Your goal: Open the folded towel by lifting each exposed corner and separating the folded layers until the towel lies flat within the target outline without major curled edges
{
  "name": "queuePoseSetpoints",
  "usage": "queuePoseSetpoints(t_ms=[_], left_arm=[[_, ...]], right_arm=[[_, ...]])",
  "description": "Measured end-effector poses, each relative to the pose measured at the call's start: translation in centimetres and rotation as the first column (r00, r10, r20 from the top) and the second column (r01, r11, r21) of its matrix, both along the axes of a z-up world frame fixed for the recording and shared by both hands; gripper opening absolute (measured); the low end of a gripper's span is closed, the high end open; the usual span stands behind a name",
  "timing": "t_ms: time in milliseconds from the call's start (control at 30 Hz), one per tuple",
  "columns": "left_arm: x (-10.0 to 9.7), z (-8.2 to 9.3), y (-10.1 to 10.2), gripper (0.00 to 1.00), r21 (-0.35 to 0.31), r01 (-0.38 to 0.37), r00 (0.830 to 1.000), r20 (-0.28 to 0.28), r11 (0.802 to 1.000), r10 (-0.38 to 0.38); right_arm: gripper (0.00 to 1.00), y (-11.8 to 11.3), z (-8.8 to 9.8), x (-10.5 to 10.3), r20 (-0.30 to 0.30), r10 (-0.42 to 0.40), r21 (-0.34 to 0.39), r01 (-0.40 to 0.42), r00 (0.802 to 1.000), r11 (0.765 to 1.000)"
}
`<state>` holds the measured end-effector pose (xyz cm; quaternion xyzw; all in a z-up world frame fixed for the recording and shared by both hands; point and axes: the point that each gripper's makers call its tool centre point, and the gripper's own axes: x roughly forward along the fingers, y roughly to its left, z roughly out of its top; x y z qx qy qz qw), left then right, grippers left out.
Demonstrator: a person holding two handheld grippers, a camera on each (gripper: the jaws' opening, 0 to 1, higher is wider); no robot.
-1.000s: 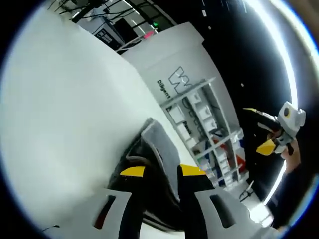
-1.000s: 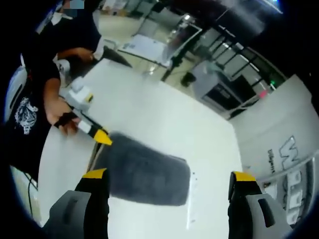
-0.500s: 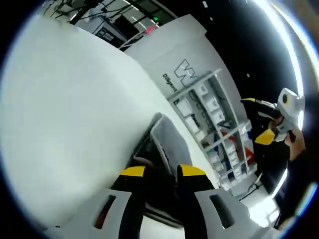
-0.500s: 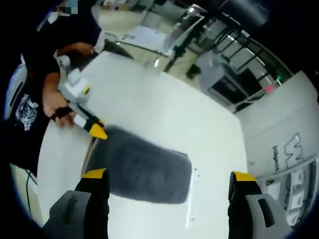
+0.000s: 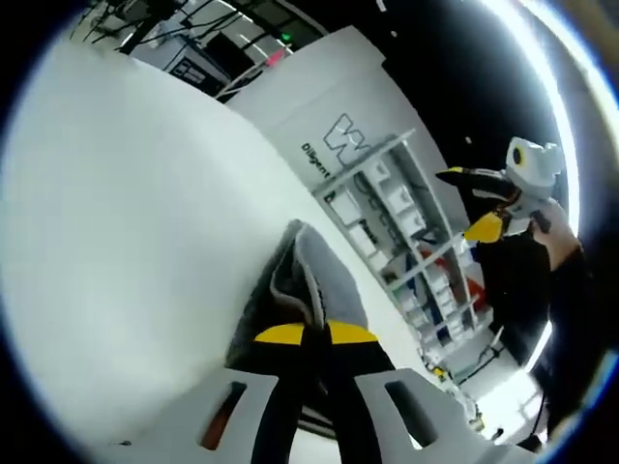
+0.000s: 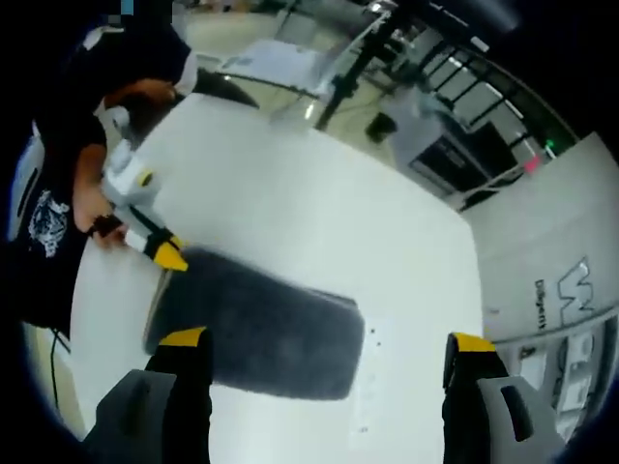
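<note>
A dark grey folded towel (image 6: 256, 329) lies on the white table (image 6: 319, 222). In the left gripper view its layered edge (image 5: 295, 280) rises just beyond my left gripper (image 5: 314, 333), whose yellow-tipped jaws are shut on a towel corner. The right gripper view shows that same left gripper (image 6: 160, 251) at the towel's left end, held by a person's hand. My right gripper (image 6: 329, 340) hovers above the towel's near edge, jaws wide open with nothing between them. It also appears in the left gripper view as the right gripper (image 5: 488, 208), raised off to the right.
A white wall with a logo (image 5: 334, 145) and shelves of boxes (image 5: 406, 251) stand beyond the table. Racks and equipment (image 6: 435, 145) sit past the far table edge. The person's dark-clothed body (image 6: 48, 193) is at the table's left side.
My left gripper's jaws have closed from a gap onto the towel corner. The right gripper stays open and has shifted slightly over the towel.
</note>
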<state>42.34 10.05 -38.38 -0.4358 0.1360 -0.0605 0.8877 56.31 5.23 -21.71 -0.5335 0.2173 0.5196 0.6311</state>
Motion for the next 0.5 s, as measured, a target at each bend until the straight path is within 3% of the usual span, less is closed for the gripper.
queuePoseSetpoints(t_ms=[167, 233, 300, 433, 500], left_arm=[[0.2, 0.4, -0.1, 0.04, 0.039, 0.028, 0.999, 0.027, 0.999, -0.029], [0.3, 0.3, -0.2, 0.04, 0.060, 0.039, 0.999, 0.032, 0.997, -0.041], [0.3, 0.3, -0.3, 0.04, 0.072, 0.048, 0.998, 0.038, 0.996, -0.051], [0.2, 0.5, -0.4, 0.04, 0.098, 0.067, 0.996, 0.055, 0.993, -0.073], [0.2, 0.5, -0.5, 0.04, 0.109, 0.081, 0.994, 0.060, 0.991, -0.087]], right_arm=[[1.00, 0.8, -1.2, 1.8, 0.003, -0.025, -0.041, 0.025, 1.000, 0.999], [0.97, 1.1, -1.9, 2.7, 0.008, 0.004, -0.086, -0.003, 1.000, 0.996], [0.92, 1.3, -2.8, 2.8, 0.008, 0.014, -0.119, -0.012, 1.000, 0.993], [0.91, 1.6, -3.7, 3.0, -0.006, 0.003, -0.138, -0.003, 1.000, 0.990], [0.89, 1.8, -4.1, 3.7, -0.015, -0.068, -0.141, 0.066, 0.998, 0.988]])
